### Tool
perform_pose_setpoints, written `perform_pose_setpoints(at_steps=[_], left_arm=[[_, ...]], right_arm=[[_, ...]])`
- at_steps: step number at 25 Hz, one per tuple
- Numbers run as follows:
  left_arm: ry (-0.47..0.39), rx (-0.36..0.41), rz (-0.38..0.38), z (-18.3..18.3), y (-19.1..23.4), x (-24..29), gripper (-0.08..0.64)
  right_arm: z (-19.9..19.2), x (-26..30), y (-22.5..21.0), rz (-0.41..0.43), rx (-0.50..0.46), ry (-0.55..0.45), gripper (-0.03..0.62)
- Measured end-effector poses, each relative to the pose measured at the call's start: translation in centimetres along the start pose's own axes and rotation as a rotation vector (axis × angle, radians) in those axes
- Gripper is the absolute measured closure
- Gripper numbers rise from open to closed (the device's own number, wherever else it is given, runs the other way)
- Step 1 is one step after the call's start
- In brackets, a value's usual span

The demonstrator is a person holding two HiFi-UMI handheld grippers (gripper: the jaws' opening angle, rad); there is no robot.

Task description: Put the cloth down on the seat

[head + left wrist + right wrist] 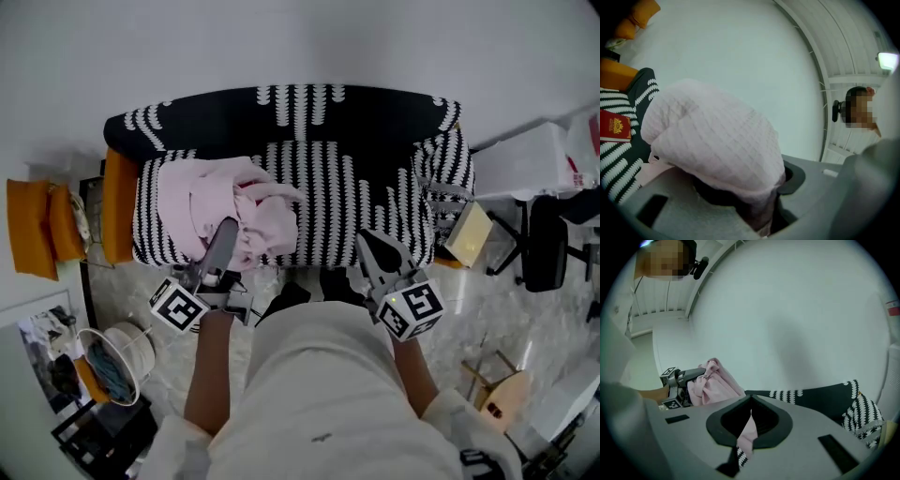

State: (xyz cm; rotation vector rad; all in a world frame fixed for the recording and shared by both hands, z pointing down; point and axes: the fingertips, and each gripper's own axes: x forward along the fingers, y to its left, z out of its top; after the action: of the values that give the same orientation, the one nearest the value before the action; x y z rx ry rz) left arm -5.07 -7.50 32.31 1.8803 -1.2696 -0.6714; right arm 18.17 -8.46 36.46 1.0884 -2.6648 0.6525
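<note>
While the left gripper (228, 228) is held over the front edge of the sofa (309, 108), its jaws are clamped on a fold of the pink cloth (211, 202). In the left gripper view that fold is seen bulging over them, its waffle weave filling the space above the pads. The rest of the cloth is heaped in a crumpled mound on the left part of the seat (366, 202), where it touches the striped cover and reaches almost to the sofa's middle. The right gripper (750, 416) is held near the front of the sofa's right half, apart from the cloth. Its jaws are drawn almost together with nothing gripped, and only a narrow slit is left, through which a sliver of pink and of the striped cover is seen. A red booklet (614, 129) with a gold emblem is seen lying on the sofa's striped cover, near the cloth. An orange cushion (117, 202) is propped against the sofa's left end, and two more orange cushions (33, 228) are set farther out on that side. A pale yellow box (469, 234) is placed at the sofa's right end, with a black office chair (544, 244) beyond it. A round basket (112, 361) is seen on the marbled floor (487, 309) in front of the sofa's left corner.
</note>
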Motion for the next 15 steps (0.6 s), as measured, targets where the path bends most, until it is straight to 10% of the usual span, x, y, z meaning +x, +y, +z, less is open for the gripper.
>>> perform_pose_setpoints(at_steps=[15], left_arm=[[-0.004,0.076,0.258,-6.1,10.5,1.8,0.368]], right_arm=[[-2.2,4.8,-3.9,0.267,-0.056,0.217,0.584]])
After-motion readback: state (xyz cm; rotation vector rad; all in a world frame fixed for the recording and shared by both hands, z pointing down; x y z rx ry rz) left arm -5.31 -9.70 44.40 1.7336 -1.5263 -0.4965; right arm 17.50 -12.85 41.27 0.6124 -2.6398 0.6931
